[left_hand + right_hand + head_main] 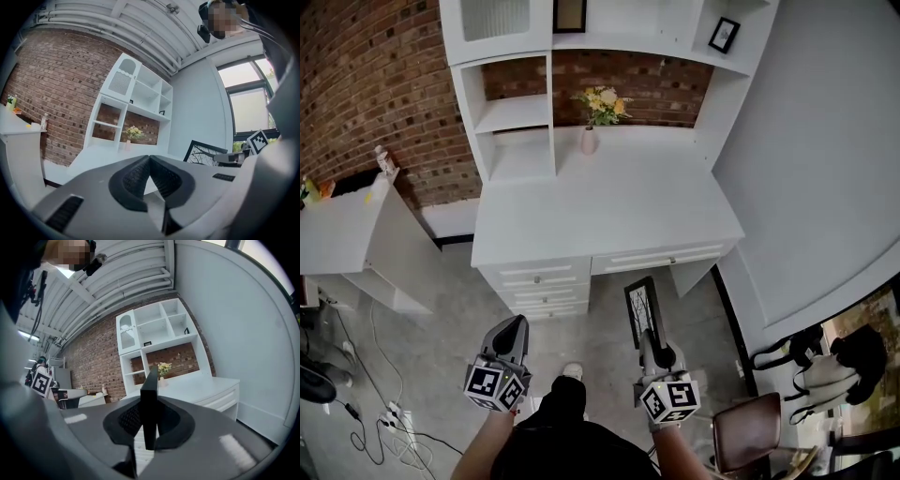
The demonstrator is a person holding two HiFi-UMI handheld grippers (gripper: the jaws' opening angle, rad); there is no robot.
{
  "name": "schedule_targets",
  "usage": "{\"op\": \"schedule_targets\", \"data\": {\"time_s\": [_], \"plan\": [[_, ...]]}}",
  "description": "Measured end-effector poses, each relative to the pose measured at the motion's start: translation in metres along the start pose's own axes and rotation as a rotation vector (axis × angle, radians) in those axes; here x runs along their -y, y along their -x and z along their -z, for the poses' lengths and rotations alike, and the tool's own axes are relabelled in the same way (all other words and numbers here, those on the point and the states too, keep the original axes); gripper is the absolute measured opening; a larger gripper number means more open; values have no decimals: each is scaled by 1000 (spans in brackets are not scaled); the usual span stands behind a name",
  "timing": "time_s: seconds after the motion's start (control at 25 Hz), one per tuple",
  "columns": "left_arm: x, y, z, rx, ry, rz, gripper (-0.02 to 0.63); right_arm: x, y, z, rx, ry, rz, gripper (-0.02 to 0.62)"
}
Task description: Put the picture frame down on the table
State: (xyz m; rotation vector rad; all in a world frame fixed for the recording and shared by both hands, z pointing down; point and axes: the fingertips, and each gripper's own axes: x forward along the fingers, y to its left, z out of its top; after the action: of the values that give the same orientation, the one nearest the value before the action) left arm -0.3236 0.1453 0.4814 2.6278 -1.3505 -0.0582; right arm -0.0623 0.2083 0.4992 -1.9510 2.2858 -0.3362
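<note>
Frame held short of the desk

White table (609, 202) with drawers stands against a brick wall, a white shelf unit (516, 112) rising from its back edge; black picture frame (639, 309) hangs upright over the floor in front of the drawers, off the tabletop; right gripper (647, 337) is clamped on the frame's lower edge, which shows edge-on between the pads in the right gripper view; left gripper (517, 325) is closed with its tips touching and nothing between them, well apart from the frame; small pink vase (589, 141) of yellow flowers sits at the back of the table.
</note>
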Motion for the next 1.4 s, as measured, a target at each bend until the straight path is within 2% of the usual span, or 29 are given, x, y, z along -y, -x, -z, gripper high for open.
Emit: {"op": "schedule_targets", "data": {"time_s": [0.4,1.04,1.4], "plan": [[-2,-77,-9,10,1,42,-12,36,-48,-16,3,6,24,38],[-4,-218,-3,-31,11,106,-12,114,-134,-34,-25,18,80,38],[-9,-278,0,-41,26,138,-12,148,-169,-39,-15,11,117,38]]}}
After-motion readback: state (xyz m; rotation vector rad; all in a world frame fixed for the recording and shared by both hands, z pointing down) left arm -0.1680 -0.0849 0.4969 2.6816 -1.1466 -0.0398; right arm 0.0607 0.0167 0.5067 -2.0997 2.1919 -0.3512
